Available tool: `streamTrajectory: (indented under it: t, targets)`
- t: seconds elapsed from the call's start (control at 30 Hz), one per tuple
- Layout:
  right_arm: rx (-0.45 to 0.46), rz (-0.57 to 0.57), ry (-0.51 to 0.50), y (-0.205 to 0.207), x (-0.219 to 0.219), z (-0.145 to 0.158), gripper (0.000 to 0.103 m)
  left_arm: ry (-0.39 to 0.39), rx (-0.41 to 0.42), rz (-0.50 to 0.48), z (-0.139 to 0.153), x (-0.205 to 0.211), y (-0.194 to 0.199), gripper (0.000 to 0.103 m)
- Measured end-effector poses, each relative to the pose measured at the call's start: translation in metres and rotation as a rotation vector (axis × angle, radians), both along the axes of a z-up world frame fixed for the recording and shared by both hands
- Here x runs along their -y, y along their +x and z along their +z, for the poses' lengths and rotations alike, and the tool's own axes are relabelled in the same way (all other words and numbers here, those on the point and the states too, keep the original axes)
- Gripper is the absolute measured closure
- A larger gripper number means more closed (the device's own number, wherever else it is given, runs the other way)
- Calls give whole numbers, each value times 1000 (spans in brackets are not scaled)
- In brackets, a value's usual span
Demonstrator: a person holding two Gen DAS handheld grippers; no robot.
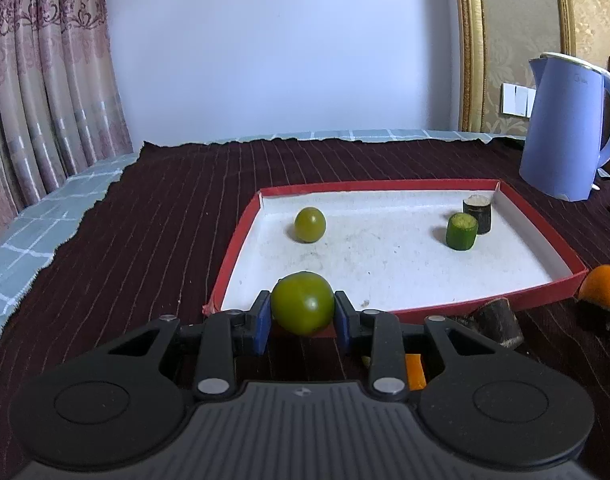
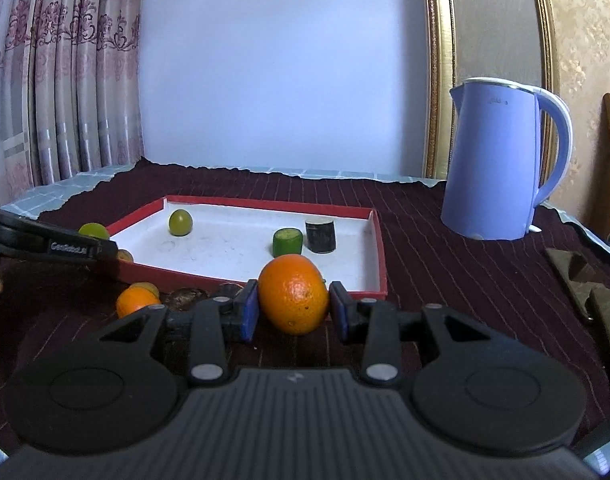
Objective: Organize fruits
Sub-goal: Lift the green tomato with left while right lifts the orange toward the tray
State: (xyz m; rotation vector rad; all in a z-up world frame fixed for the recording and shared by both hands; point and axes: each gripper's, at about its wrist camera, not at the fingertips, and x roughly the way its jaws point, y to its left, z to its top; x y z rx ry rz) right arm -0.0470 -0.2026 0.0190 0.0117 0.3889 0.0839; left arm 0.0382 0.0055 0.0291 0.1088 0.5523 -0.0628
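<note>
Left gripper (image 1: 303,311) clamped on a green fruit (image 1: 302,303), held over the near left corner of the red tray (image 1: 445,306). Right gripper (image 2: 293,309) clenched on an orange (image 2: 293,294) at the tray's near edge. In the tray: a second green fruit (image 1: 310,224) far left, two cut pieces (image 1: 461,231) far right. Blue kettle (image 2: 501,160) far right.

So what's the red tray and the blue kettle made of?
The red tray looks like cardboard, probably a box lid: thin folded walls, matte red outside, dull white inside with scuff marks. The blue kettle looks like smooth plastic with a soft sheen and a white rim and handle edge; whether there is metal inside cannot be seen.
</note>
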Motion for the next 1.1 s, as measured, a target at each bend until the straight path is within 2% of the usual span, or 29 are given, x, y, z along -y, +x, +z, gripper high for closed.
streamTrajectory:
  t: [0.57, 1.1]
  targets:
    - [5, 11, 6, 12, -8, 9, 69, 14, 6, 19, 2, 4, 5, 71]
    - [16, 27, 9, 36, -10, 19, 69, 27, -5, 33, 6, 9, 27, 71]
